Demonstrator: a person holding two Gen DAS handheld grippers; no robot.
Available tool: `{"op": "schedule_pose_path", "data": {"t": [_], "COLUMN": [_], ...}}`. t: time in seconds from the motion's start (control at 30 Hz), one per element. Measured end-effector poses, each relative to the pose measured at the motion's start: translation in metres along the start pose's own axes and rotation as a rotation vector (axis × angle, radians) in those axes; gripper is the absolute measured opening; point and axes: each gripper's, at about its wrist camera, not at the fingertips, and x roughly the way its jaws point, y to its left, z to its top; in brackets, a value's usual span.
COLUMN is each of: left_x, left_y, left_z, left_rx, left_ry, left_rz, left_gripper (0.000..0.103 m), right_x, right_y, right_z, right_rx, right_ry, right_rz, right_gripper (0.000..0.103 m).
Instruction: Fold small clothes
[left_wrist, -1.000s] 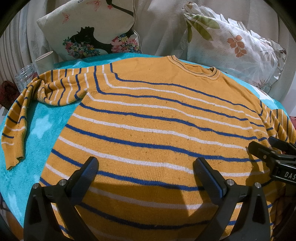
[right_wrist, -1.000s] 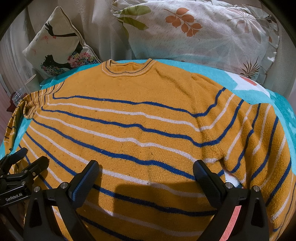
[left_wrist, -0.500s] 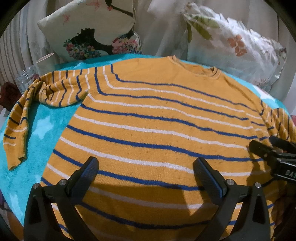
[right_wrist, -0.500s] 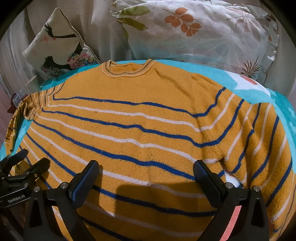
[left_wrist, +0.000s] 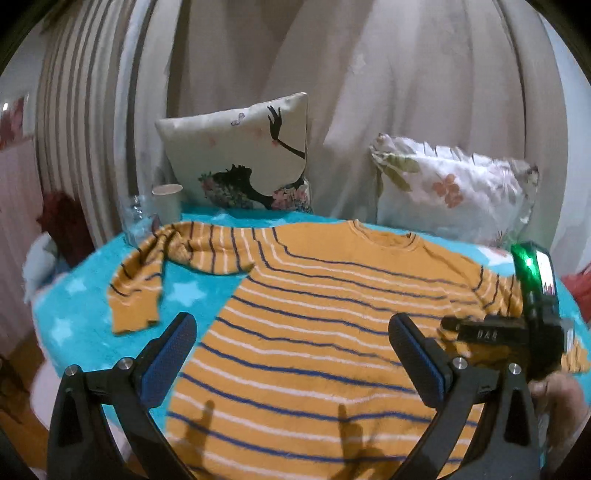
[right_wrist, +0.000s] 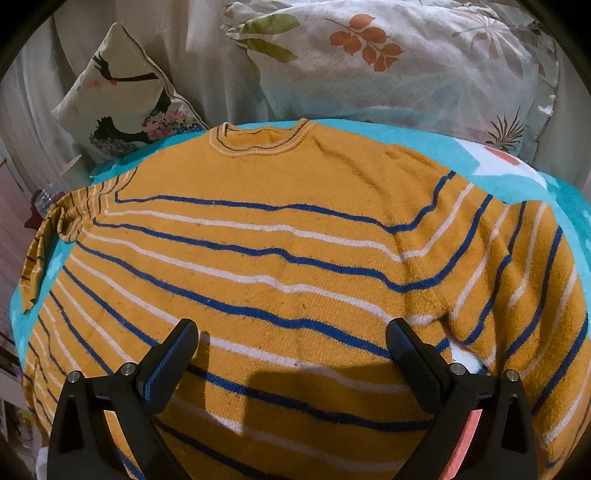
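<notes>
The orange striped sweater (right_wrist: 280, 258) lies flat across my turquoise blanket (left_wrist: 88, 306), collar toward the far-edge pillows (right_wrist: 388, 66); my left gripper (left_wrist: 291, 354) and right gripper (right_wrist: 291, 350) hover over it, jaws wide, holding nothing

Left gripper (left_wrist: 291, 354) has risen and drawn back from the striped sweater (left_wrist: 317, 332); right gripper (left_wrist: 491, 332) now appears with its green-lit body.

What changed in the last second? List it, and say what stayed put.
The left gripper pulled up and back, jaws open and empty; its view now takes in the curtain and the right gripper. The sweater lies flat as before. The right gripper stays open above it.
</notes>
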Motion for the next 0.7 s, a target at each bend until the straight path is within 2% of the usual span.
{"op": "schedule_pose_path", "data": {"t": [0.2, 0.33, 0.43, 0.53, 0.63, 0.7], "left_x": [0.002, 0.028, 0.058, 0.092, 0.137, 0.166], "left_y": [0.030, 0.080, 0.127, 0.173, 0.212, 0.232], "left_z": [-0.002, -0.003, 0.003, 0.010, 0.015, 0.015], "left_rx": [0.027, 0.033, -0.007, -0.076, -0.135, -0.172], "left_ry": [0.018, 0.033, 0.088, 0.159, 0.244, 0.303], "left_rz": [-0.007, 0.072, 0.150, 0.142, 0.123, 0.141], "left_gripper": [0.103, 0.103, 0.103, 0.103, 0.103, 0.103], "right_x": [-0.004, -0.007, -0.008, -0.007, -0.004, -0.001], "right_y": [-0.003, -0.008, -0.009, -0.008, 0.000, 0.006], "right_z": [-0.002, -0.005, -0.005, -0.005, -0.004, -0.004], "right_rx": [-0.001, 0.021, 0.026, 0.019, -0.019, -0.045], "right_ry": [0.012, 0.009, 0.007, 0.023, 0.032, 0.038], "right_rz": [0.042, 0.071, 0.077, 0.061, 0.008, -0.028], "right_gripper": [0.103, 0.103, 0.103, 0.103, 0.103, 0.103]}}
